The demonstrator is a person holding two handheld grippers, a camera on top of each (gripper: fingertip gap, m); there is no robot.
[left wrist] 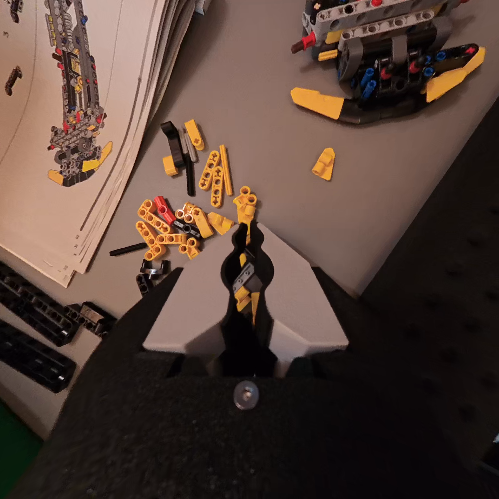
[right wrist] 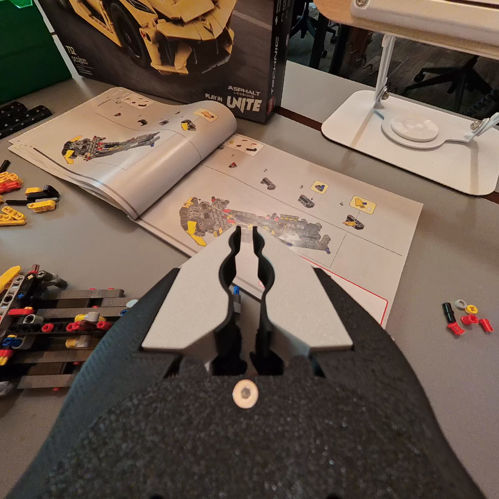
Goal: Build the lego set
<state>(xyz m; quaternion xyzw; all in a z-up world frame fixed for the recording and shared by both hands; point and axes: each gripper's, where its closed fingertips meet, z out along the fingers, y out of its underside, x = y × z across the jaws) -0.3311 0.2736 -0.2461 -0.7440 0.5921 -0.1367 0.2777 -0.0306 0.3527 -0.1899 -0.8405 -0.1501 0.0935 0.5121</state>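
Above the tabletop, our left gripper jaws clamp a yellow-and-grey subassembly; our right gripper jaws stand slightly apart over the instruction booklet.

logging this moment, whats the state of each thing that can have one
left claw: shut on a yellow and grey piece
right claw: slightly open, empty at the tips
instruction booklet: open, flat on the table
set box: standing upright
car chassis: partly built
loose yellow pieces: scattered, unattached
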